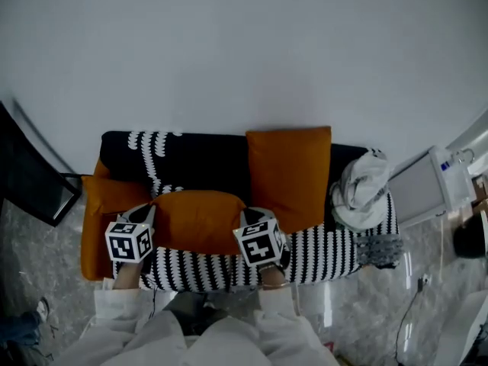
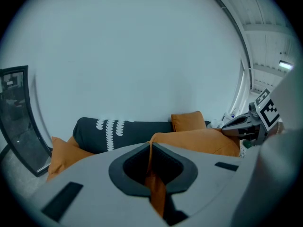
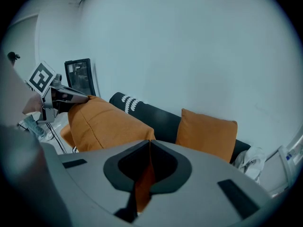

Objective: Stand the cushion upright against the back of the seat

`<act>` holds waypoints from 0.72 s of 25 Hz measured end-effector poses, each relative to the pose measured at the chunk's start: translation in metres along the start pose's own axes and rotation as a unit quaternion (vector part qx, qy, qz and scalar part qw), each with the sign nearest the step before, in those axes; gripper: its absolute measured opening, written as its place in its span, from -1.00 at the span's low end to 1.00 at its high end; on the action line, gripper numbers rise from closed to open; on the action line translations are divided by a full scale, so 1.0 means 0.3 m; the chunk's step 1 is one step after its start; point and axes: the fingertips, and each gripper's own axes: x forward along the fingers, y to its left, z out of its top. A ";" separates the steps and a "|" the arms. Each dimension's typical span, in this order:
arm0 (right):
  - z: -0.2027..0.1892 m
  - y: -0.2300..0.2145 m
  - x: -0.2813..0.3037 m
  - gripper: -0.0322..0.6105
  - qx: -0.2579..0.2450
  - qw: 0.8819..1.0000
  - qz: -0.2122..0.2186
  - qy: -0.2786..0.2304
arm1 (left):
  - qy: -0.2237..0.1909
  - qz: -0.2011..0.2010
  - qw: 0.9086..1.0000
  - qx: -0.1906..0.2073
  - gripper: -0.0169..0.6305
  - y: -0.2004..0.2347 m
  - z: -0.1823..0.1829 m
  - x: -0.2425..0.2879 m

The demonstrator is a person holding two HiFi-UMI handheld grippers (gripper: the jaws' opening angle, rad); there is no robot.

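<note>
The cushion (image 1: 197, 219) lies in front of the sofa (image 1: 206, 158) back, over the striped seat, with its long axis running left to right, parallel to the back. The left gripper (image 2: 150, 146) has its jaws pressed together on a fold of orange fabric at the cushion's left end. The right gripper (image 3: 149, 144) pinches the fabric at the right end in the same way. From the head view it cannot be determined whether the cushion's lower edge touches the seat, and the marker cubes cover both of its near corners. A second cushion (image 1: 290, 175) stands upright against the back, just right of the held one. A third cushion (image 1: 103, 204) at the sofa's left end is partly covered by the left gripper. A white bundle (image 1: 362, 189) sits at the right end; its nature is unclear.
</note>
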 end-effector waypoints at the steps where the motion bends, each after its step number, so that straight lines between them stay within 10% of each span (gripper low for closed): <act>1: 0.022 -0.003 0.009 -0.84 -0.003 1.000 -0.003 0.005 | 0.001 0.000 1.000 -0.006 -0.89 0.013 0.015 0.009; 18: 0.311 -0.101 0.196 -0.84 -0.048 0.998 -0.009 0.032 | 0.019 -0.029 0.998 -0.047 -0.89 0.152 0.226 0.198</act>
